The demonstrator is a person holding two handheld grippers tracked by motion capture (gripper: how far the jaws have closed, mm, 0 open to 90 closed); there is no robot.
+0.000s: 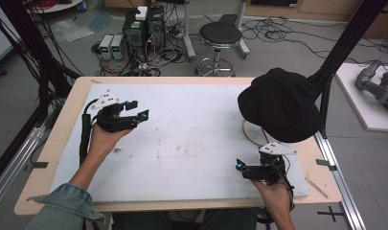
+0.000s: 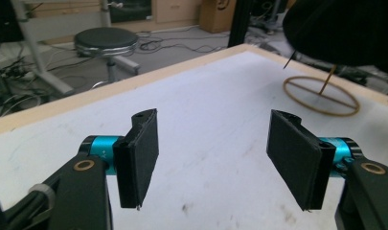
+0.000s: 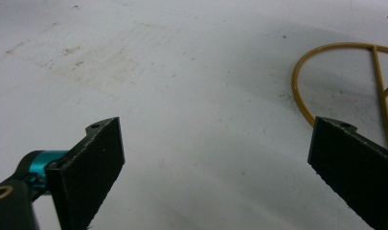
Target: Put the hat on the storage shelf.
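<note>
Your white surface [image 1: 191, 143] (faintly stained) lies bare between both hand-held grippers, left [image 1: 134, 111] and right [image 1: 240, 165], each with jaws apart. A black hat [image 1: 280, 103] on its wire stand [image 2: 321, 96] crowds the right edge; a stool [image 1: 220, 36] and cables [image 1: 148, 57] lie beyond.

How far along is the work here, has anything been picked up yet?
Nothing looks done or in hand. The left hand-held gripper and right hand-held gripper are open and empty above the white table board. The black cap sits on its yellow wire stand, untouched.
</note>
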